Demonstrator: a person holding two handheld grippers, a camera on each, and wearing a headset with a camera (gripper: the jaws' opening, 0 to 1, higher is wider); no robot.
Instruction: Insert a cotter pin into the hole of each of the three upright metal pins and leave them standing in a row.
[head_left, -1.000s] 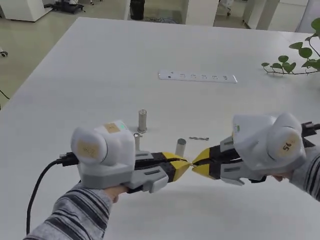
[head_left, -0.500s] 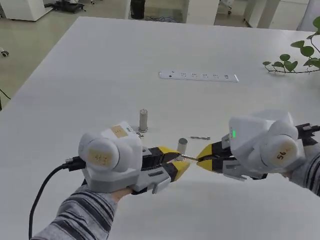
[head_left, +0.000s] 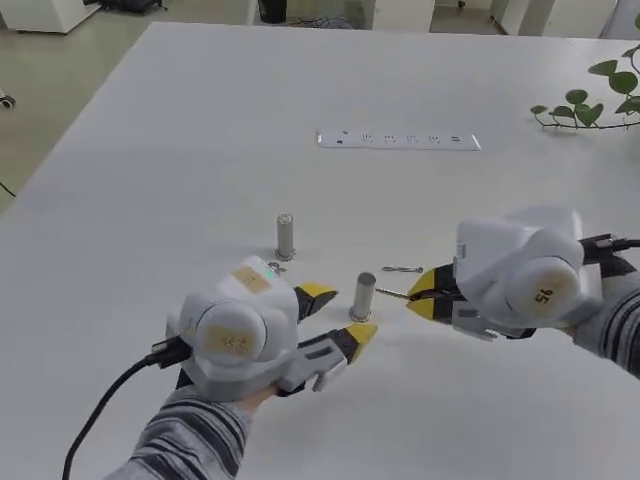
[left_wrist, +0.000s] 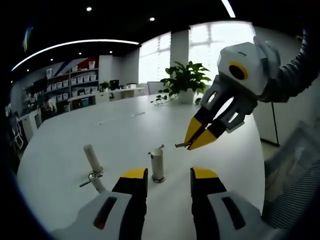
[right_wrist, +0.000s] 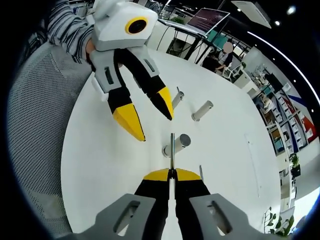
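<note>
Furthest left, a small wire cotter pin (left_wrist: 91, 175) already sits through the top of one grey cylindrical metal pin (left_wrist: 99, 184), and a second, bare-looking grey metal pin (head_left: 285, 236) stands beyond it on the white counter (head_left: 150, 150). The yellow-tipped left tool (head_left: 340, 313) has its jaws wide apart and empty, with the middle upright grey metal pin (head_left: 363, 297) just ahead of them, untouched. To the right, the yellow-tipped right tool (head_left: 418, 298) is pinched closed on a thin silver cotter pin (head_left: 392, 294) whose free end points at that pin's top, very near it. Nothing steadies the pin, so a tip that misses the hole would likely push it over, or the wire could swivel in the narrow pinch; a spare cotter pin (head_left: 402, 270) lies just behind
</note>
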